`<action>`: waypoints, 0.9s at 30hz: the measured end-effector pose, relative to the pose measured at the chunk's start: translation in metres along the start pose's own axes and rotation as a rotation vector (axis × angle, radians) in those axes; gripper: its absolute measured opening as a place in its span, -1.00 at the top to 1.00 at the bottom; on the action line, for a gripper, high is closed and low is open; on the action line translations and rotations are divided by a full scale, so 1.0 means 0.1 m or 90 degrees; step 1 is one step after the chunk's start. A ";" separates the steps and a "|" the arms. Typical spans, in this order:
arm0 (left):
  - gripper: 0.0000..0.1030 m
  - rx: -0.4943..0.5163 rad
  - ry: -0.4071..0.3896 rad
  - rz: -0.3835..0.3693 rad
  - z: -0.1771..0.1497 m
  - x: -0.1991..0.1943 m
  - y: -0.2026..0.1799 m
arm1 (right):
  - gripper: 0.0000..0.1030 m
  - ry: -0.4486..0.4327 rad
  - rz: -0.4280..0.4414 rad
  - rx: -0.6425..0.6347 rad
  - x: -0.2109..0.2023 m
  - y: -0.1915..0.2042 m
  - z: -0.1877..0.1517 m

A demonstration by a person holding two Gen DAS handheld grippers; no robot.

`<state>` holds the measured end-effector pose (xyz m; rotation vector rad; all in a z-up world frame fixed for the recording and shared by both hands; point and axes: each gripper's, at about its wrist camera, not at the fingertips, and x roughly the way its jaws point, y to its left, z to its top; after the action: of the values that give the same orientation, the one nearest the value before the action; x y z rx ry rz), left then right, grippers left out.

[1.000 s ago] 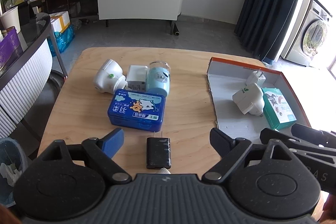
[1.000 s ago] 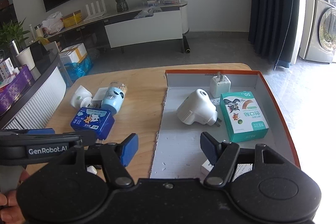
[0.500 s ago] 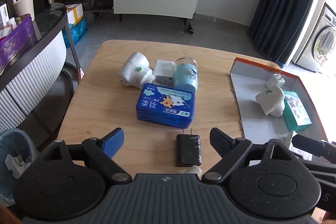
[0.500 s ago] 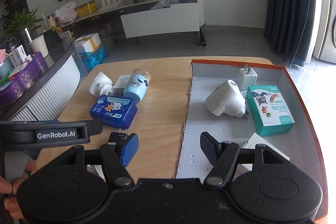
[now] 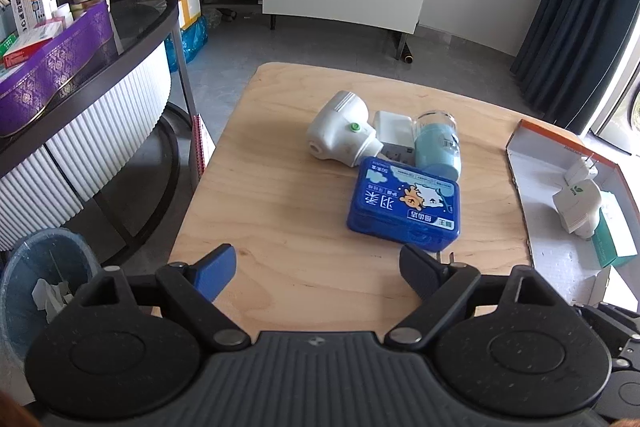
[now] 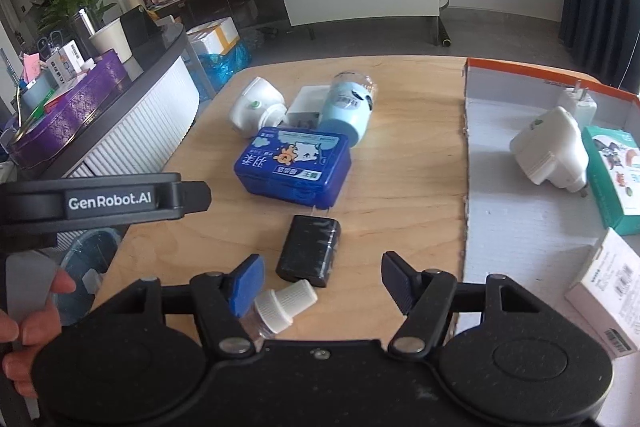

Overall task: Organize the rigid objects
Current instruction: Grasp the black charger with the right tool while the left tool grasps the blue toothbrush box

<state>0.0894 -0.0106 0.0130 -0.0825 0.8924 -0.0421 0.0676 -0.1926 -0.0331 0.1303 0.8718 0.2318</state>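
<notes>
On the wooden table (image 5: 280,227) lie a blue box (image 5: 404,205) (image 6: 294,167), a white plug-in device (image 5: 340,139) (image 6: 256,107), a white adapter (image 5: 394,139) and a pale blue jar (image 5: 438,147) (image 6: 348,107). My left gripper (image 5: 318,269) is open and empty over the table's near edge. My right gripper (image 6: 322,281) is open and empty too. Just ahead of it sit a black charger (image 6: 310,251) and a small white-capped bottle (image 6: 286,303). The orange-rimmed tray (image 6: 520,227) on the right holds a white plug device (image 6: 550,151), a green box (image 6: 614,175) and a white carton (image 6: 608,291).
A bin (image 5: 44,279) stands on the floor left of the table. A curved counter with a purple box (image 5: 52,67) lies beyond it. The left gripper's body (image 6: 108,201) and a hand (image 6: 24,327) fill the right wrist view's left side.
Both grippers have moved left and slightly down. The right one has shifted from the tray's edge to the table, so the black charger and the bottle now lie before it. The jaws stay open.
</notes>
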 end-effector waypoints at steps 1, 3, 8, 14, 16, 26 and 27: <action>-0.76 0.001 0.000 0.000 0.01 0.01 0.02 | -0.52 0.005 0.005 0.005 0.06 0.02 0.01; -0.77 -0.001 0.001 0.000 0.02 0.03 0.05 | -0.51 0.016 0.006 0.012 0.17 0.06 0.02; -0.78 0.002 0.001 -0.009 0.05 0.12 0.06 | -0.24 0.035 -0.013 0.009 0.41 0.11 0.03; -0.85 0.022 -0.001 -0.039 0.08 0.26 -0.07 | 0.15 0.012 -0.044 0.030 0.37 -0.03 0.04; -0.85 0.036 -0.003 -0.052 0.10 0.31 -0.15 | 0.15 0.008 -0.054 0.044 0.33 -0.14 0.02; -0.99 0.097 -0.004 -0.067 0.19 0.65 -0.58 | 0.15 -0.015 -0.070 0.057 0.07 -0.42 -0.03; -0.99 0.101 -0.004 -0.060 0.19 0.69 -0.60 | 0.15 -0.017 -0.069 0.057 0.06 -0.43 -0.02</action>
<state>0.1470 -0.0745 -0.0229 0.0235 0.8754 -0.2008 0.0759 -0.2323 -0.0481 0.1688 0.8607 0.0891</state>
